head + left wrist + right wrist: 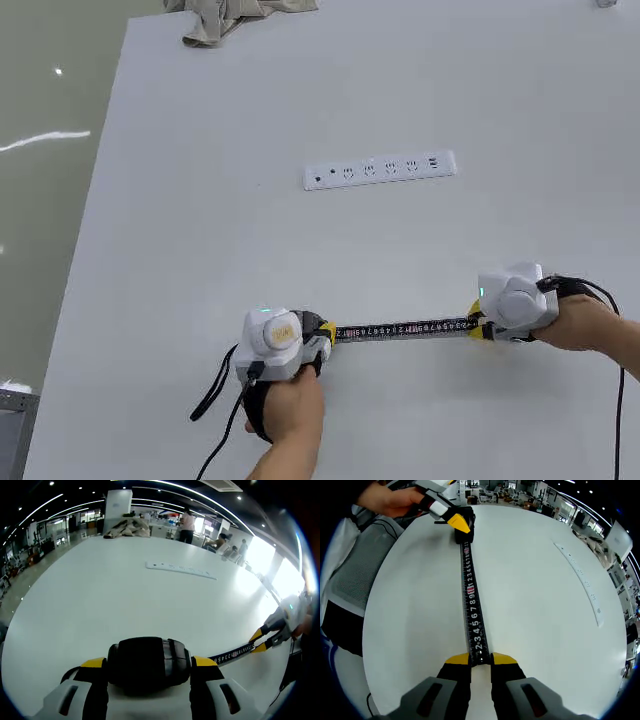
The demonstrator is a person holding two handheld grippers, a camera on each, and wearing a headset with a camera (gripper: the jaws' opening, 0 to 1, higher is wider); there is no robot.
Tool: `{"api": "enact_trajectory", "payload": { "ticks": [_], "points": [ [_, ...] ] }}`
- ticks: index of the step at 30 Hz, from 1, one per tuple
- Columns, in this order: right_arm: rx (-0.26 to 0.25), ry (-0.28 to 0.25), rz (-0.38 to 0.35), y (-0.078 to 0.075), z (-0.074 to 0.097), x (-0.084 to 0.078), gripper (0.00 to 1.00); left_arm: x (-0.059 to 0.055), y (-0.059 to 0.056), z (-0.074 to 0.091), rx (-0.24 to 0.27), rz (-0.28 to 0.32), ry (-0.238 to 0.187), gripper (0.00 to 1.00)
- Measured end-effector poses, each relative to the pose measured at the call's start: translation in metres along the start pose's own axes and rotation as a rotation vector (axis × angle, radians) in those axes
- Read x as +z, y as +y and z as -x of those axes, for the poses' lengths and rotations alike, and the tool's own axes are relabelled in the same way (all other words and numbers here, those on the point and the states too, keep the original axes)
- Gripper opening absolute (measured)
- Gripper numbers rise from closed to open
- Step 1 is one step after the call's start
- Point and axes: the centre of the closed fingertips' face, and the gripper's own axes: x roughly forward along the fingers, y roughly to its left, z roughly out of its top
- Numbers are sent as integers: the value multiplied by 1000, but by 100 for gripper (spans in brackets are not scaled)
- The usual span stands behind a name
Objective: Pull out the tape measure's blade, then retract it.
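Observation:
The tape measure's black case [149, 663] sits between the yellow-tipped jaws of my left gripper [322, 337], which is shut on it near the table's front edge. Its black blade [402, 328] with white numerals runs out to the right across the white table [300, 90]. My right gripper [473, 322] is shut on the blade's end [480, 656]. In the right gripper view the blade [471, 600] stretches straight away to the case [466, 521] and the left gripper [459, 522]. In the left gripper view the blade [234, 655] leads to the right gripper [261, 641].
A white power strip [380, 169] lies flat at the table's middle, beyond the blade. A crumpled beige cloth [232, 14] rests at the far edge. The table's left edge [95, 190] drops to a grey-green floor. Black cables trail from both grippers.

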Motion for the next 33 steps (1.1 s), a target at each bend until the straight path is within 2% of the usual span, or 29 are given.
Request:
{"api": "enact_trajectory", "payload": {
  "ticks": [33],
  "points": [
    [-23, -34, 57, -3, -12, 28, 14, 0, 0, 0, -9, 0, 3, 63]
  ]
}}
